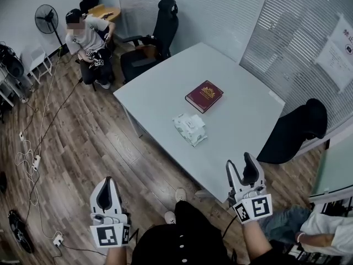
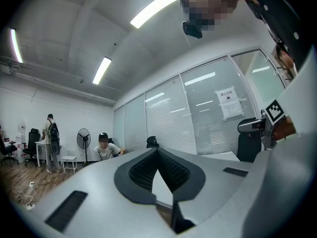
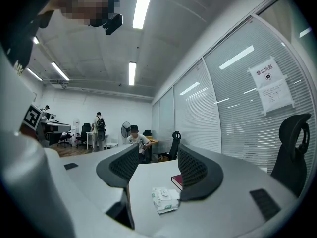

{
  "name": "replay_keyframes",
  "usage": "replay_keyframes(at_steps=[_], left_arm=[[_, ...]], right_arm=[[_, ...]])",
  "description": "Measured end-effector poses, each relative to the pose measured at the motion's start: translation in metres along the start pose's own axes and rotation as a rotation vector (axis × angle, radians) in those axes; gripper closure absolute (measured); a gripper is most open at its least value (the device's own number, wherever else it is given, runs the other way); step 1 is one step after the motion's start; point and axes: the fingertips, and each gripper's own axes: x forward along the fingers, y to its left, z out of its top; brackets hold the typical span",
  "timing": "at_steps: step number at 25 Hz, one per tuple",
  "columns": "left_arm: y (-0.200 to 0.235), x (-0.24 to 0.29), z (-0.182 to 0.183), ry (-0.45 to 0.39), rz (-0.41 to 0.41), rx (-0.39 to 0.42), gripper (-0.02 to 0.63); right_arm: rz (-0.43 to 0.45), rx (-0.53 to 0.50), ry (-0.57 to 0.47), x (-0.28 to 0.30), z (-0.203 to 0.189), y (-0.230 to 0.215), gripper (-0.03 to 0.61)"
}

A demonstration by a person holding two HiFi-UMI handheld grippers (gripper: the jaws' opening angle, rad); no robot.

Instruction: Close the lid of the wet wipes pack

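Closing the lid starts with an approach, because neither tool is at the work yet. The right gripper (image 1: 241, 167) is held low at the near edge of the light grey rectangular table (image 1: 248, 120). Its jaws are spread and nothing sits between them. The left gripper (image 1: 108, 184) hangs off the table over the brown wooden plank floor (image 1: 83, 148), with its jaw tips pressed together and empty.

Recommended procedure, as a judgement:
1. Bring the right gripper over the pack from above, since the pack already lies in line with its jaws in the right gripper view.
2. Steady the pack body with the left gripper. The soft wrapper is likely to slide or buckle under a one-sided push.
3. Press the lid down flat with one jaw face, from the hinge side towards the free edge, until it seats.

The white soft-plastic wet wipes pack with green print (image 1: 191, 128) lies flat near the middle of the table, well apart from both tools. It sits just beside a dark red hardcover book with a gold ornament (image 1: 204, 95), which lies on its far side. The wrapper looks crumpled. A paler rectangular flap shows on its top face, but how far it stands open is too small to tell.
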Motion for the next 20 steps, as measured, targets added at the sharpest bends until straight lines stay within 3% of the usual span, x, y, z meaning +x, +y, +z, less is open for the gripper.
replay_keyframes(at_steps=[11,20], left_arm=[[0.023,0.050,-0.008,0.005,0.016,0.009,0.598],[0.037,0.137,-0.006,-0.005,-0.008,0.034,0.598]], right_arm=[[-0.003,0.014,-0.017,0.063,-0.008,-0.012,0.325],[-0.034,0.036,-0.019,0.134,-0.018,-0.045,0.325]])
